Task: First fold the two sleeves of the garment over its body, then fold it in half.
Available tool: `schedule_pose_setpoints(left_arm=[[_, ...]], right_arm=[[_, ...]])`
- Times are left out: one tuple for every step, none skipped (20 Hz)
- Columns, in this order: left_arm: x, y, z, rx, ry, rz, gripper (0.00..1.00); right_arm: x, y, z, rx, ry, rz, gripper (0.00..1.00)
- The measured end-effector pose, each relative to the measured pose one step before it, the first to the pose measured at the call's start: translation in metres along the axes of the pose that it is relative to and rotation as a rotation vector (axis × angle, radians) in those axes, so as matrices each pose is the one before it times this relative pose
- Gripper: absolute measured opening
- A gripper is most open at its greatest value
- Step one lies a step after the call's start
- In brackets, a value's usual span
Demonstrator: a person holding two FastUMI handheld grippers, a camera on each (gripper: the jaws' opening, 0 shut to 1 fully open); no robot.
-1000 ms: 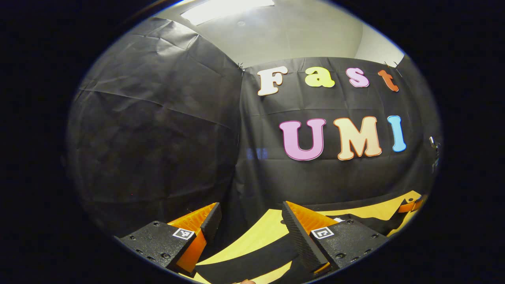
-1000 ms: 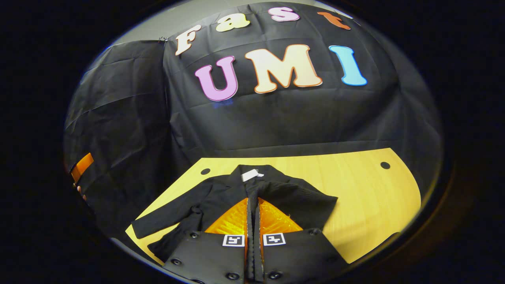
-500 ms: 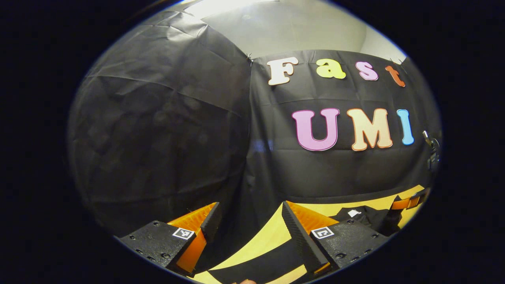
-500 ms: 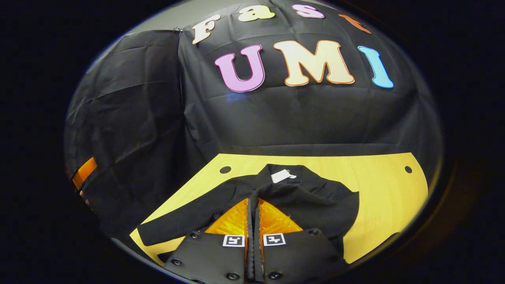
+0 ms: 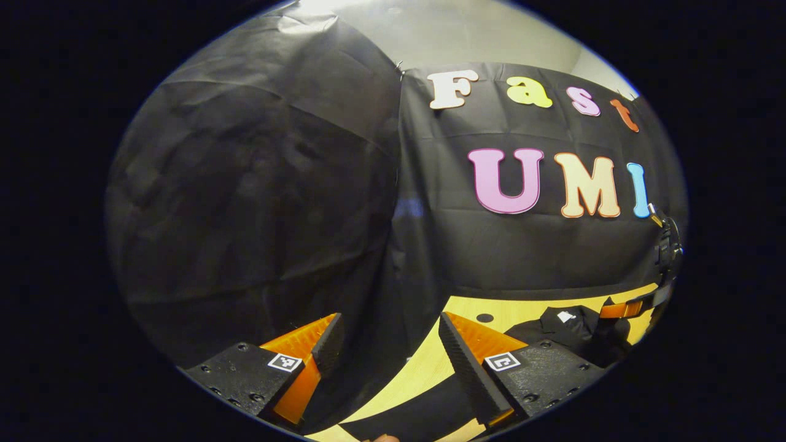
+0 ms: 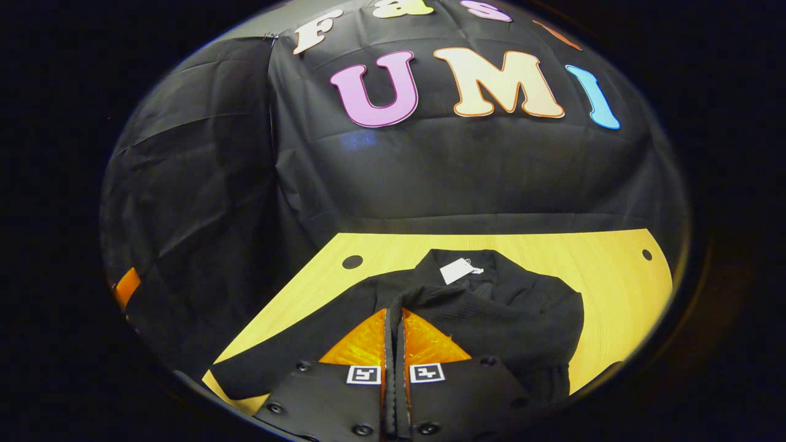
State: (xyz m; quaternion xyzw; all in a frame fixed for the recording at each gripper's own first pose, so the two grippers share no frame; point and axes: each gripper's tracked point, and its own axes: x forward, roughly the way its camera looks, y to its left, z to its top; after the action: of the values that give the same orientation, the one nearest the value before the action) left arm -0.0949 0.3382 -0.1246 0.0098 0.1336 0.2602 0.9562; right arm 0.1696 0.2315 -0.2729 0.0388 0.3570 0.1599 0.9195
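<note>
While the right gripper (image 6: pixel 393 319) is kept pressed together, a fold of black fabric is seen pinched between its fingers at the near edge of the garment (image 6: pixel 491 313); over the last second this fabric has been drawn across, so that the right sleeve, spread out toward the right a second ago, is now bunched over the body. From this it is judged that the first sleeve fold is nearly laid but not yet released. To the left, the other sleeve (image 6: pixel 288 344) is still stretched flat on the wooden table (image 6: pixel 614 288), untouched. Farther off, the white tag (image 6: pixel 457 270) at the collar is seen, and it has slid rightward in the right gripper view as the hand has swung.

In the left gripper view, the left gripper (image 5: pixel 387 344) is held spread wide and empty, near the table's left edge, with a strip of black sleeve (image 5: pixel 417 408) lying just below it. It has been turned toward the garment, whose collar now shows at the far right, beside the right gripper (image 5: pixel 620 309). The left sleeve is judged the next thing to be taken.
</note>
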Motion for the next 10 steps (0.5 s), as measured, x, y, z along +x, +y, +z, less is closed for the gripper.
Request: schedule_pose_setpoints(left_arm=[[0.00275, 0.00214, -0.00490, -0.00480, 0.00939, 0.00169, 0.92], [0.00251, 0.00233, -0.00287, -0.00139, 0.00767, -0.00081, 0.92], [0.00228, 0.00079, -0.00420, -0.00114, 0.00781, 0.00072, 0.92], [0.00237, 0.00110, -0.00381, -0.00135, 0.01399, -0.00121, 0.92], [0.00232, 0.00108, -0.00693, -0.00828, 0.01500, -0.00160, 0.93], [0.00201, 0.00086, -0.00736, -0.01115, 0.02223, -0.00123, 0.92], [0.00171, 0.00021, -0.00996, -0.01393, 0.03237, -0.00125, 0.93], [0.00083, 0.00000, -0.01483, -0.01312, 0.04716, -0.00179, 0.92], [0.00067, 0.00157, -0.01375, -0.01121, 0.04677, -0.00160, 0.92], [0.00162, 0.00163, -0.01434, -0.01661, 0.04421, -0.00329, 0.96]], right_arm=[[0.00201, 0.00267, 0.00173, 0.01644, -0.00893, -0.00471, 0.01], [0.00304, 0.00241, 0.00562, 0.01918, -0.02098, 0.00668, 0.07], [-0.00562, 0.00379, 0.01031, 0.00595, -0.03121, 0.00008, 0.35], [0.00503, -0.00187, 0.01101, -0.00417, -0.03271, -0.01303, 0.64], [-0.01174, -0.00382, 0.00522, -0.01188, -0.02988, -0.01576, 0.93], [-0.00665, -0.00419, 0.00623, -0.00938, -0.01783, -0.01189, 0.97], [-0.00219, -0.00289, -0.00013, -0.00968, -0.00523, -0.00997, 0.98], [-0.00254, -0.00294, -0.00051, -0.00959, 0.00469, -0.00702, 0.98], [-0.00424, -0.00371, -0.00265, -0.01205, 0.00848, -0.00806, 0.98], [-0.00363, -0.00335, -0.00133, -0.01437, 0.00601, -0.00785, 0.98]])
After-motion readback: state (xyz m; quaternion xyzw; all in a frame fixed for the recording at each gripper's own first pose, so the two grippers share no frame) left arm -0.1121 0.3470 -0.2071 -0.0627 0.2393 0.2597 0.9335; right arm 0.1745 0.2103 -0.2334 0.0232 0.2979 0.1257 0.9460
